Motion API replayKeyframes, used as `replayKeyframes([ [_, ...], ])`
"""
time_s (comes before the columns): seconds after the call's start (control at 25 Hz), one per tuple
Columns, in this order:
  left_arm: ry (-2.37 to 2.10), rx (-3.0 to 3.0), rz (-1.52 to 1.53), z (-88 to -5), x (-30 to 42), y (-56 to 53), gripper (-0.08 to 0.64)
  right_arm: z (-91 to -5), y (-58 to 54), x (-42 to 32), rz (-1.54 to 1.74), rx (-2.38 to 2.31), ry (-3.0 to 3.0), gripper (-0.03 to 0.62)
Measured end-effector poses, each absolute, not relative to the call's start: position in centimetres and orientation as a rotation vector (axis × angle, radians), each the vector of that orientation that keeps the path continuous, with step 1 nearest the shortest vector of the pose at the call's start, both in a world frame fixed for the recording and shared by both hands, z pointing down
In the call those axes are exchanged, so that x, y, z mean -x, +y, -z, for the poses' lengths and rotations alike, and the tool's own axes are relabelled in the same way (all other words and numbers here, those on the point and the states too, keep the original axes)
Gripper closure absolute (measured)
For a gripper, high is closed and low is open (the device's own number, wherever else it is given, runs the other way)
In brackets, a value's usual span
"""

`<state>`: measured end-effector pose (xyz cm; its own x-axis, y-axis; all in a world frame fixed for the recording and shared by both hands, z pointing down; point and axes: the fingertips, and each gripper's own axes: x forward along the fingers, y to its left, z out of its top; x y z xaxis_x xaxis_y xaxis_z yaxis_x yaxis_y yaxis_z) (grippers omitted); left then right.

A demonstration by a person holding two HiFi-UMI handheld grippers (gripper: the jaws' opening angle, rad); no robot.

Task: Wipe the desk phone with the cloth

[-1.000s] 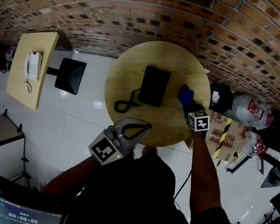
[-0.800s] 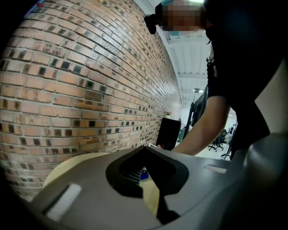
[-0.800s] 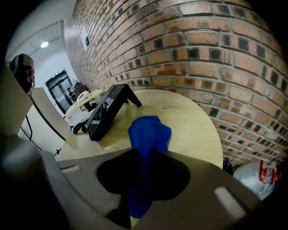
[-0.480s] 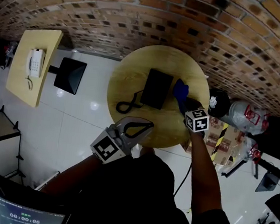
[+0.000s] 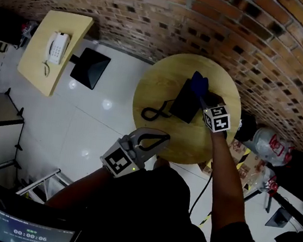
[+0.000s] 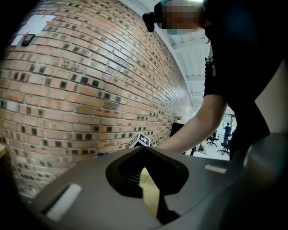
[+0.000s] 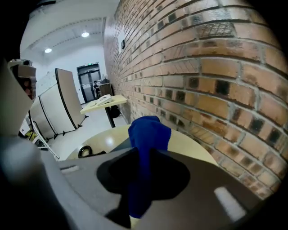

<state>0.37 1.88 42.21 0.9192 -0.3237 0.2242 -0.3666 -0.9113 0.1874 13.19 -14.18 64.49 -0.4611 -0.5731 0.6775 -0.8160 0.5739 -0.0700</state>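
Observation:
A black desk phone lies on the round wooden table, its coiled cord trailing to the left. My right gripper is shut on a blue cloth, which rests at the phone's far right corner. In the right gripper view the cloth sticks up between the jaws of the right gripper, with the table beyond. The left gripper hovers at the table's near edge, its jaws closed with nothing in them. The left gripper view looks only at the brick wall and my right arm.
A brick wall runs close behind the table. A second table at the left carries a white phone, with a black square object beside it. Bags and clutter lie on the floor at the right.
The right gripper has carried the blue cloth from the table right of the phone onto the phone's far right corner. The left gripper has stayed at the near edge.

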Motion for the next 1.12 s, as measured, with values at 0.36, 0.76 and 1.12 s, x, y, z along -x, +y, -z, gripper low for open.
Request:
replayKeyframes([
  [0.36, -0.584, -2.836, -0.268, -42.6, 2.0, 1.9, 0.554, -66.7, -14.1, -11.6, -0.442, -1.040, -2.141, 0.514],
  [0.76, -0.567, -2.834, -0.275, -42.8, 2.2, 2.3, 0.554, -69.5, -7.8, -9.4, -0.553, -0.971, -2.153, 0.514],
  [1.12, -0.527, -2.843, -0.270, -42.8, 2.0, 2.5, 0.554, -72.0, -1.4, -6.2, -0.640, -0.844, -2.132, 0.514],
])
